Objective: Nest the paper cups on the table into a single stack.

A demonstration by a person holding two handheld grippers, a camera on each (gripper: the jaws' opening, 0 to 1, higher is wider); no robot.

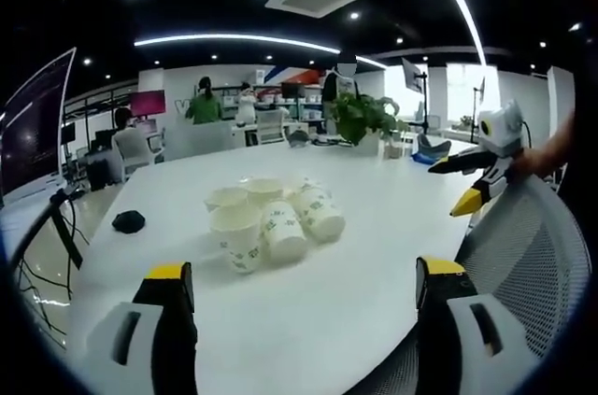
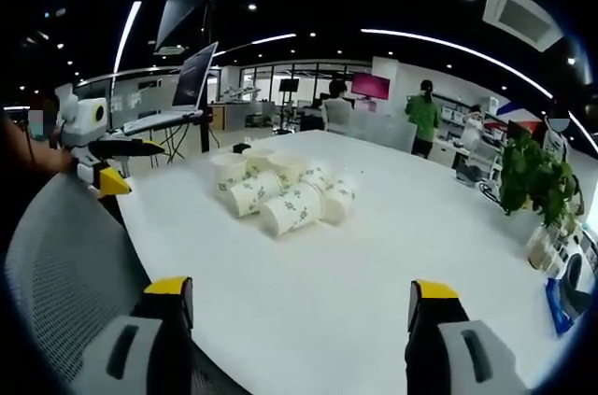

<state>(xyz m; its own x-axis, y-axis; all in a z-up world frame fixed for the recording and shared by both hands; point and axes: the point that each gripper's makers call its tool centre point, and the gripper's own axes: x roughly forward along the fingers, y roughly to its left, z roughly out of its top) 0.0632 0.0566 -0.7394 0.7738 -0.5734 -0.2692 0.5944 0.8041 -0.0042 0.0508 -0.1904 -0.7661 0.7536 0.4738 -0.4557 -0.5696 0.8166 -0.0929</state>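
Left gripper view: left gripper (image 1: 304, 297) hangs over the near part of the white table (image 1: 374, 320), jaws spread wide with nothing between them. Right gripper (image 1: 475, 191) enters from the right, above the back of a mesh chair (image 1: 533, 255); its yellow-tipped jaws look parted and bare.

Right gripper view: right gripper (image 2: 301, 311) likewise released, empty, over the near table (image 2: 308, 320) edge. Left gripper (image 2: 112, 166) visible at left, above the mesh chair (image 2: 56, 255).

Paper cups (image 1: 271, 218): one loose cluster near the middle of the table, white with green print. Some stand upright with mouths up, and at least three lie on their sides, touching one another. In the right gripper view the paper cups (image 2: 285, 194) sit well apart from both grippers.

Step, as judged: the start, approach not yet made. No cup gripped, no stack begun.

Next move calls for: bring one gripper to an upright cup as the base and grasp a lying cup by its wall with the other, turn it mouth up, then lower it in. Cups touch, so jaws need to come in from the outer side of the cluster.

Room: broad bare tabletop all round the cluster. Small black object (image 1: 128, 220) sits off to the left, well apart. Potted plant (image 1: 364, 117) and clutter stay at the far edge. The chair back lies between the person and the table; arms must clear it.
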